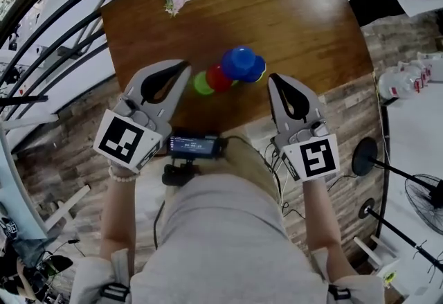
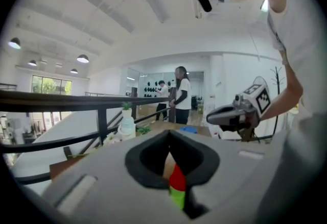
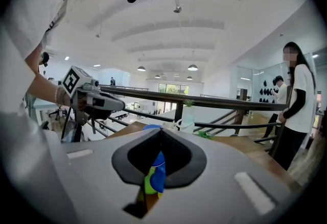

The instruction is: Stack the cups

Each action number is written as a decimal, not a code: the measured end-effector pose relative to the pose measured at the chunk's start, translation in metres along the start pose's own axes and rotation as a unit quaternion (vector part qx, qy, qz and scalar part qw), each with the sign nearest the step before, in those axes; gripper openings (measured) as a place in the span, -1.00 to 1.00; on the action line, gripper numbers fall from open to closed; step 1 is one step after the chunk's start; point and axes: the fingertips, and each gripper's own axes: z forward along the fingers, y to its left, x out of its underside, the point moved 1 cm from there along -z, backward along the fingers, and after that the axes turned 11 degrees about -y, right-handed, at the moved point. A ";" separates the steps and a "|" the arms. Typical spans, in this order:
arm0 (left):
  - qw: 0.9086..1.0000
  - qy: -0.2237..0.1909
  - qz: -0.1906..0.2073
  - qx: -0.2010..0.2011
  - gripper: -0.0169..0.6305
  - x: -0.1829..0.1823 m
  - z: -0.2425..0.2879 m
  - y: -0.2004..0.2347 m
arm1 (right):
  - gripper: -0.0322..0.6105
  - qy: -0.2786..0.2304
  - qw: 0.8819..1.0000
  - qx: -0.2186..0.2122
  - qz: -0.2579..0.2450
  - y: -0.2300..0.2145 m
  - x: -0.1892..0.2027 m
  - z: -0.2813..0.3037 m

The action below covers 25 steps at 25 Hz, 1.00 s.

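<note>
Okay, hovering grey left gripper [image 1: 185, 66] and grey right gripper [image 1: 272, 78], both pinched shut, empty, at 9 and 3 o'clock of colourful plastic cups [image 1: 232, 70] on brown wooden table [image 1: 311, 25]; probably needing opening wide first.

We find no words or numbers we can read. The small screen [image 1: 194, 145] nearest us shows lit lines too blurred to make out. The left cube [image 1: 129, 141] and right cube [image 1: 311, 159] bear only black-and-white square markers.

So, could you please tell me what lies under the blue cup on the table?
Only the rim of a yellow cup peeks out beneath the blue cup; the rest of it is covered.
</note>
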 end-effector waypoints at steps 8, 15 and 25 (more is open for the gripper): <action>0.997 0.006 -0.003 -0.075 -0.96 -0.005 -0.039 0.000 | -0.89 0.007 1.000 -0.022 -0.001 0.012 -0.008 -0.006; 0.994 0.016 -0.004 -0.112 -0.96 0.000 -0.063 -0.002 | -0.89 0.005 1.000 -0.025 0.017 0.014 -0.007 -0.009; 0.992 0.024 -0.005 -0.124 -0.96 0.006 -0.063 -0.010 | -0.89 -0.006 0.999 -0.031 0.037 0.018 -0.007 -0.008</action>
